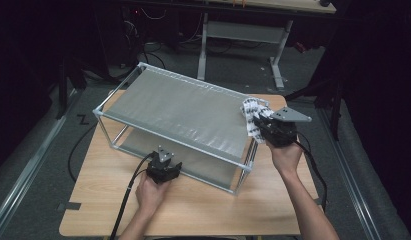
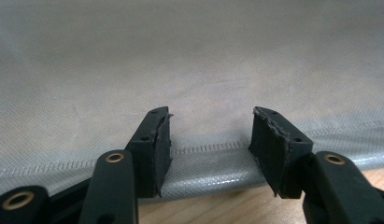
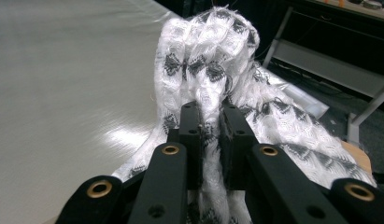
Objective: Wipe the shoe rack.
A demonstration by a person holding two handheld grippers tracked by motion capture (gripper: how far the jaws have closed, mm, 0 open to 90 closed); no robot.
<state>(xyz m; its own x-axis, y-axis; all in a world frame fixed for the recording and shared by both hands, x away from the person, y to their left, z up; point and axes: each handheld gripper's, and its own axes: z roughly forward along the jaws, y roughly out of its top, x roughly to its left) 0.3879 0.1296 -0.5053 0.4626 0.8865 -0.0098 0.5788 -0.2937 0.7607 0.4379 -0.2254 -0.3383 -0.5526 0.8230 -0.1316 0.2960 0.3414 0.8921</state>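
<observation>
The patterned cloth [image 3: 213, 70] was clamped by the right gripper [image 3: 210, 126] at the rack [image 1: 178, 107] corner, the left gripper [image 2: 210, 140] was half open and empty at the lower shelf, and the cloth probably needed spreading next.

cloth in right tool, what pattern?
White cloth with a black woven motif; right gripper view shows it best.

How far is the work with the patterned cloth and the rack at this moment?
Done: the right gripper has clamped the white cloth with black pattern. In hand: it holds the cloth at the grey fabric rack's right end. Left: probably laying it on the shelf; the open left gripper waits at the front edge.
</observation>
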